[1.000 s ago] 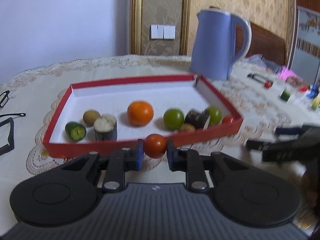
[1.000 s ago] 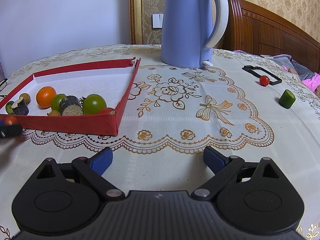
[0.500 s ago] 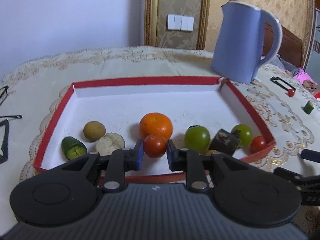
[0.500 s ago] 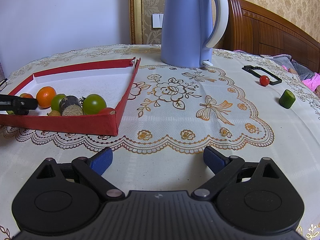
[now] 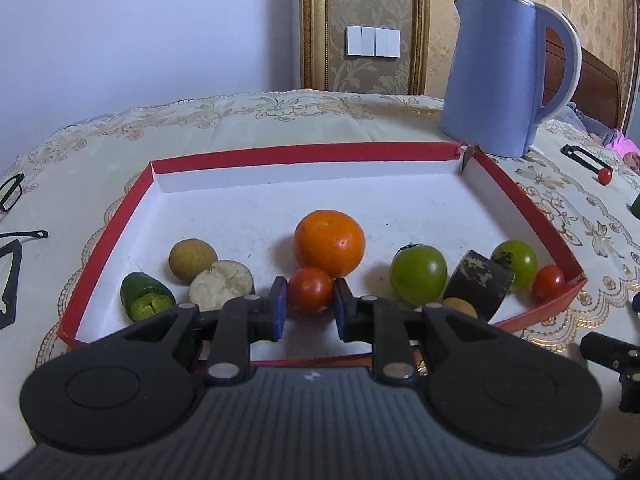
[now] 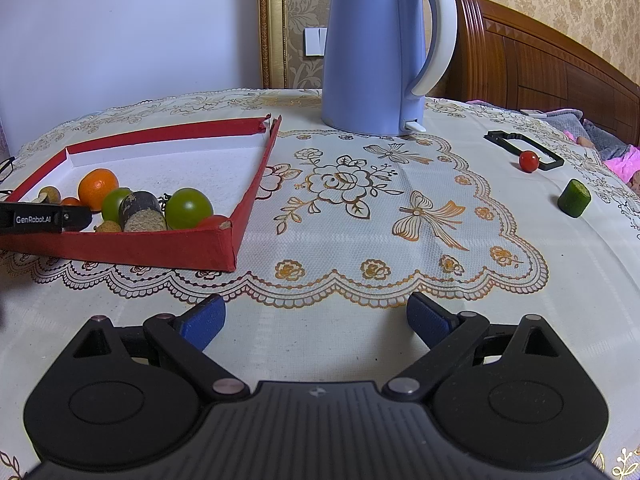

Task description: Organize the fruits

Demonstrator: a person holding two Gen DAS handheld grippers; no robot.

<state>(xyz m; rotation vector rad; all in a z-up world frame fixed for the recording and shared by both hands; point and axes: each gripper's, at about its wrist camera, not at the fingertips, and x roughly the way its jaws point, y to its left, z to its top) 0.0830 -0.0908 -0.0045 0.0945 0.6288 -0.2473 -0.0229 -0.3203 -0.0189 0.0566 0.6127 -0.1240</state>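
Observation:
My left gripper (image 5: 309,308) is shut on a small red tomato (image 5: 310,290), held low inside the red box (image 5: 304,152) just in front of an orange (image 5: 329,242). Several other pieces lie in the box: a cucumber piece (image 5: 144,300), a brown round fruit (image 5: 192,260), a green tomato (image 5: 418,274) and another red tomato (image 5: 548,282). My right gripper (image 6: 316,324) stands open over bare tablecloth, nothing between its fingers. In the right wrist view, a red cherry tomato (image 6: 529,161) and a green cucumber piece (image 6: 575,198) lie on the cloth far right, and the left gripper (image 6: 44,218) reaches into the box (image 6: 256,184).
A blue kettle (image 6: 374,52) stands behind the box's right corner. A black frame-like object (image 6: 522,148) lies by the loose tomato. Glasses (image 5: 12,236) lie left of the box. A wooden headboard (image 6: 540,68) and bedding rise at the right.
The left gripper carried the red tomato forward over the box's near wall and lowered it in front of the orange. The right gripper stayed still and open.

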